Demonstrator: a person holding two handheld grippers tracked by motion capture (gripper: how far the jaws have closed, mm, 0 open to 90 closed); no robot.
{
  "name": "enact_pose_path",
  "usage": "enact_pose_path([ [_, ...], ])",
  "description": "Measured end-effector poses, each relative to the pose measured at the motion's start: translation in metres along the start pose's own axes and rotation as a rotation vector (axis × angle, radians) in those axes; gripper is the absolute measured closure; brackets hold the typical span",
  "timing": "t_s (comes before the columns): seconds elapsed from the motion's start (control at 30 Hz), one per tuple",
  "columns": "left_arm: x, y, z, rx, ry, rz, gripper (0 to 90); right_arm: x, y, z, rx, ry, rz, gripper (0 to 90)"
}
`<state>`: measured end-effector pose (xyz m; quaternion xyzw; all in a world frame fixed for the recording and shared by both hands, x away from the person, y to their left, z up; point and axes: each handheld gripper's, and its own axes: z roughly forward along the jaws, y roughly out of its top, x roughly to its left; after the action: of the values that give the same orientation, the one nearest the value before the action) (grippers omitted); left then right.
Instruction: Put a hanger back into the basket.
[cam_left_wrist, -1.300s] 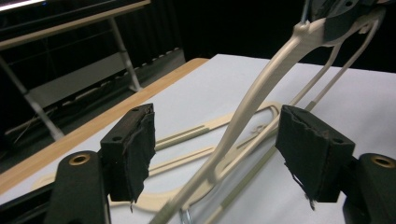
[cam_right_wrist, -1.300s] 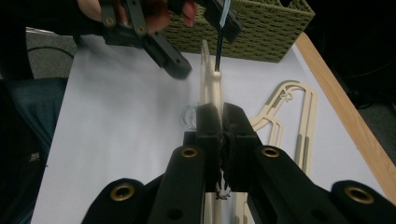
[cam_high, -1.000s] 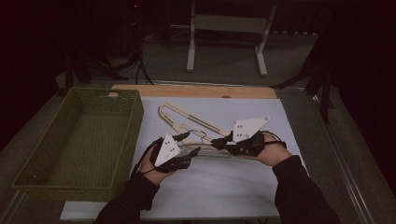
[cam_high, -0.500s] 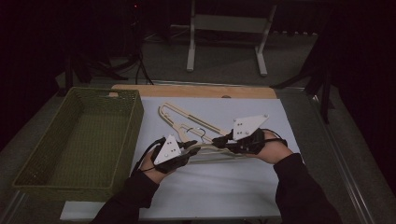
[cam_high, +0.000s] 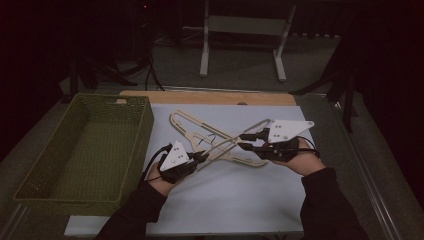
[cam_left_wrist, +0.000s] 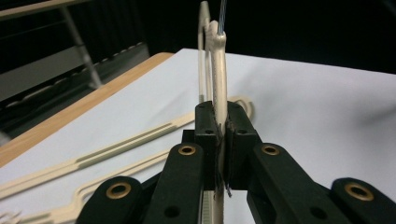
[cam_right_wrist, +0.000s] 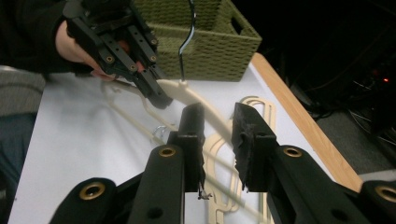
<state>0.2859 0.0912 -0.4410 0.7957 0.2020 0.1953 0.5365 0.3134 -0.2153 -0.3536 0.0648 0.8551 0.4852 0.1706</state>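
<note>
A cream plastic hanger (cam_high: 225, 144) with a dark metal hook (cam_right_wrist: 187, 42) is held off the white sheet between both hands. My left gripper (cam_high: 201, 157) is shut on one arm of it; its pads (cam_left_wrist: 206, 126) squeeze the thin cream bar (cam_left_wrist: 218, 70) from both sides. My right gripper (cam_high: 243, 141) has just been opening: its jaws stand apart in the right gripper view (cam_right_wrist: 217, 122), with the hanger's other arm (cam_right_wrist: 189, 95) running in between them and neither pad pressing on it. My left gripper (cam_right_wrist: 158, 97) shows there gripping the hanger.
More cream hangers (cam_high: 187, 121) lie flat on the white sheet (cam_high: 235, 200) under the held one, also seen as a flat hanger (cam_left_wrist: 116, 147). A green woven basket (cam_high: 145, 131) stands at the left. A wooden table edge (cam_high: 210, 97) runs along the back.
The left jaws have closed onto the hanger's arm. The right jaws have parted from it, and the right hand has drawn slightly right and up.
</note>
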Motion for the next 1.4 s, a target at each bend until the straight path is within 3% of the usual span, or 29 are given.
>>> enact_pose_path([
  [0.1, 0.001, 0.002, -0.003, -0.002, -0.02, -0.023, 86.9, 0.001, -0.007, -0.008, -0.019, -0.033, 0.022, 71.1],
  [0.17, 0.0, 0.004, -0.005, 0.002, -0.012, -0.019, 86.9, 0.002, -0.014, -0.013, -0.034, -0.061, 0.047, 69.4],
  [0.27, 0.003, 0.005, -0.008, -0.01, -0.016, -0.051, 87.0, 0.003, -0.022, -0.016, -0.047, -0.086, 0.092, 64.7],
  [0.37, 0.003, 0.009, -0.013, -0.009, 0.008, -0.034, 87.0, 0.006, -0.032, -0.021, -0.064, -0.126, 0.144, 57.2],
  [0.43, 0.004, 0.013, -0.016, -0.006, 0.002, -0.05, 87.0, 0.007, -0.039, -0.023, -0.063, -0.159, 0.198, 54.6],
  [0.53, 0.003, 0.018, -0.021, -0.01, 0.001, -0.041, 87.0, 0.01, -0.047, -0.025, -0.091, -0.167, 0.233, 52.1],
  [0.57, 0.0, 0.024, -0.027, -0.008, 0.018, -0.021, 87.0, 0.011, -0.051, -0.026, -0.098, -0.18, 0.249, 49.2],
  [0.63, -0.001, 0.029, -0.034, -0.009, 0.024, -0.016, 87.0, 0.013, -0.061, -0.027, -0.09, -0.214, 0.293, 43.1],
  [0.83, 0.002, 0.048, -0.067, -0.036, 0.028, -0.032, 87.0, 0.018, -0.079, -0.023, -0.062, -0.197, 0.351, 33.8],
  [1.07, 0.011, 0.064, -0.111, -0.074, 0.037, -0.034, 87.0, 0.024, -0.091, -0.018, -0.064, -0.183, 0.386, 33.2],
  [1.2, 0.018, 0.072, -0.139, -0.076, 0.076, -0.042, 87.0, 0.026, -0.098, -0.015, -0.071, -0.179, 0.401, 34.0],
  [1.4, 0.042, 0.073, -0.181, -0.104, 0.145, -0.074, 87.0, 0.028, -0.104, -0.008, -0.061, -0.168, 0.425, 34.5],
])
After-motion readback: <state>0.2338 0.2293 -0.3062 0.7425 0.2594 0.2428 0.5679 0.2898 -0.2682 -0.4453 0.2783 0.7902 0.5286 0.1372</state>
